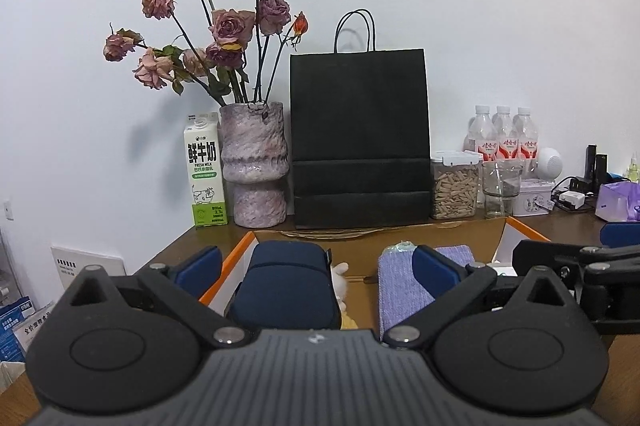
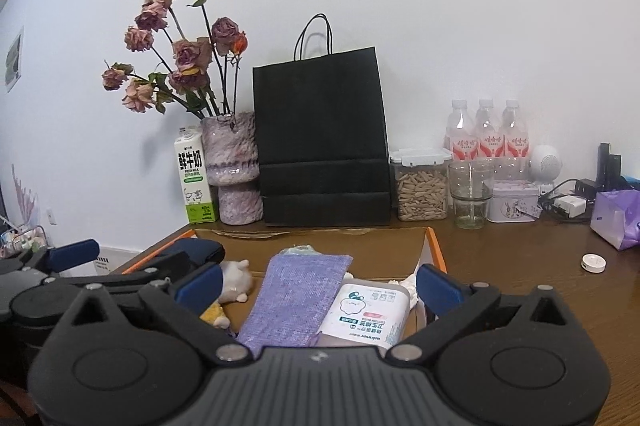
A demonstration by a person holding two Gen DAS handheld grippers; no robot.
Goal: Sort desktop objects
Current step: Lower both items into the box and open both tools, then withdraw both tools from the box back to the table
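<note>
An open cardboard box (image 1: 400, 232) with orange edges sits on the wooden desk. In the left wrist view my left gripper (image 1: 318, 268) is open over it, and a dark blue case (image 1: 286, 286) lies below between the fingers, untouched. A purple cloth (image 1: 400, 286) and a small plush toy (image 1: 340, 276) lie beside the case. In the right wrist view my right gripper (image 2: 320, 286) is open above the purple cloth (image 2: 296, 294) and a white cotton-swab pack (image 2: 366, 314). The plush toy (image 2: 236, 282) lies to their left in the box (image 2: 320, 232).
Along the wall stand a milk carton (image 1: 206, 170), a vase of dried roses (image 1: 254, 166), a black paper bag (image 1: 360, 138), a seed jar (image 1: 454, 186), a glass (image 1: 500, 186) and water bottles (image 1: 504, 134). A small tin (image 2: 514, 202), purple tissue pack (image 2: 616, 218) and white disc (image 2: 593, 262) lie at the right.
</note>
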